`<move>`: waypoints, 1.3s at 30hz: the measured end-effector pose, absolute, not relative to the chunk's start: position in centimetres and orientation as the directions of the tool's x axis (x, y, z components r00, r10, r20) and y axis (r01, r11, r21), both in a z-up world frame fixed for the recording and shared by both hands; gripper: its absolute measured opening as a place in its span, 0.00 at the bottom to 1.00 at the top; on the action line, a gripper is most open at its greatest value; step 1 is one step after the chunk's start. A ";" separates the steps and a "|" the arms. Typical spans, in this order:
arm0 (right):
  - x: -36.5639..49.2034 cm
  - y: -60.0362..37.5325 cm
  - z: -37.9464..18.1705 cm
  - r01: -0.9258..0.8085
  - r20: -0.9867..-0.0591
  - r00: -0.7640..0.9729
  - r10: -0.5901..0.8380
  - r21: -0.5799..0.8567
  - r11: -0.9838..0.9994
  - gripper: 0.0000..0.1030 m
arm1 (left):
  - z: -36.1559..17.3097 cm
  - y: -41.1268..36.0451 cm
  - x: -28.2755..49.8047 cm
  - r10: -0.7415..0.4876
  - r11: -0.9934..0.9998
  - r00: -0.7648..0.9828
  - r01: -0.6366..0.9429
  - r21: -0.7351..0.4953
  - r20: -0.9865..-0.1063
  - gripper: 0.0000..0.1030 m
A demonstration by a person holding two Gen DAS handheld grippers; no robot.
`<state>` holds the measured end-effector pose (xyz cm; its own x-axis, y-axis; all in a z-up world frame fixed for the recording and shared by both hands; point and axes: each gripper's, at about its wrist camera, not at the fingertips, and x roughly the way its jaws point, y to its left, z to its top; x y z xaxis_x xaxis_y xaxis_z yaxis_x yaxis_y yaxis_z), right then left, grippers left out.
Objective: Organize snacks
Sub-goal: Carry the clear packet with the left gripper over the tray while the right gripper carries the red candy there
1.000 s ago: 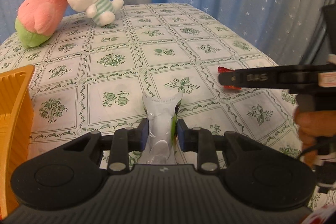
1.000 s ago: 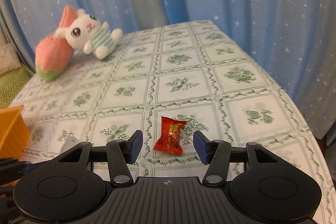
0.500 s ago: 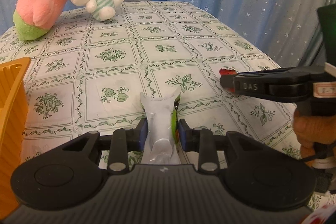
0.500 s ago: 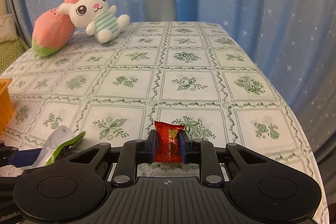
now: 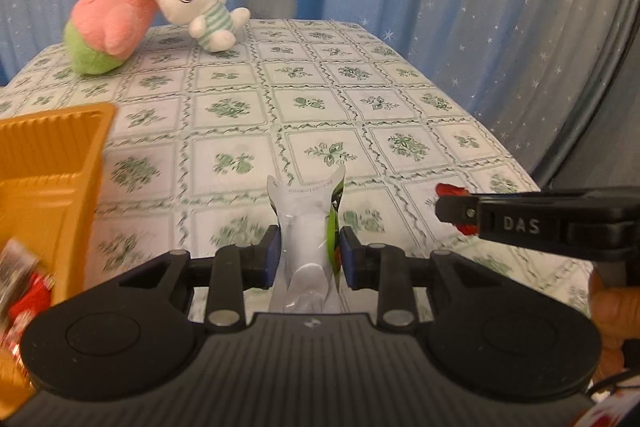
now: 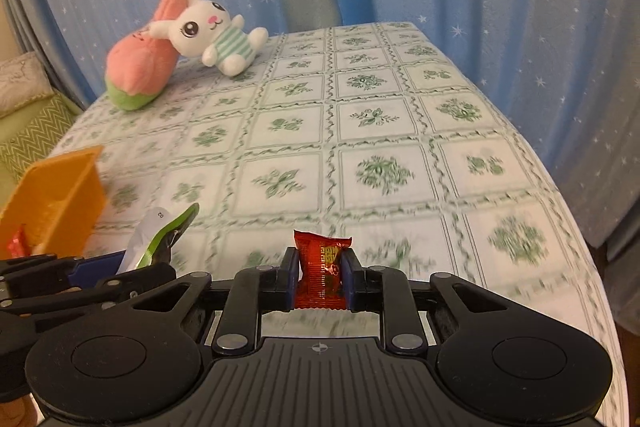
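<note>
Your right gripper [image 6: 319, 277] had just been closing, and it now pinched the red candy packet [image 6: 321, 273] between its pads, lifted clear of the floral tablecloth [image 6: 360, 131]. Your left gripper [image 5: 307, 259] held the white-and-green snack pouch [image 5: 306, 227] in a narrow squeeze. With both snacks in hand, what remained, I'd judge, was the carry to the orange basket [image 5: 52, 155], which already held some red wrappers. Compared with a second earlier, the candy no longer lay on the cloth between wide jaws, and the basket filled more of the left view.
</note>
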<state>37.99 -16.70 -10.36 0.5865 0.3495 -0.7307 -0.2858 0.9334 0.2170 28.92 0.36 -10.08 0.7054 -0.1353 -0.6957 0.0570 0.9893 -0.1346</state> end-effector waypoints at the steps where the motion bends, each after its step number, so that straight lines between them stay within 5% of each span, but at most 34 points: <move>1: 37.1 -16.7 -9.9 -0.284 -0.730 0.586 0.350 0.219 0.933 0.22 | -9.8 0.5 28.1 -0.134 0.989 0.705 0.052 -0.137 -0.696 0.27; 20: 23.0 -14.9 -3.0 -0.319 -0.707 0.585 0.398 0.250 0.914 0.22 | -3.7 5.0 14.7 -0.052 0.985 0.736 -0.073 -0.155 -0.675 0.27; 39: 17.6 -8.7 -0.9 -0.449 -0.687 0.550 0.476 0.238 0.862 0.22 | -0.8 10.5 8.2 0.039 0.974 0.748 -0.176 -0.140 -0.663 0.27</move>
<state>17.58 -8.66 -0.90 0.5498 0.4755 -0.6867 -0.4485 0.8616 0.2376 8.17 10.53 -0.79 0.7476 0.0394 -0.6630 -0.1755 0.9745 -0.1400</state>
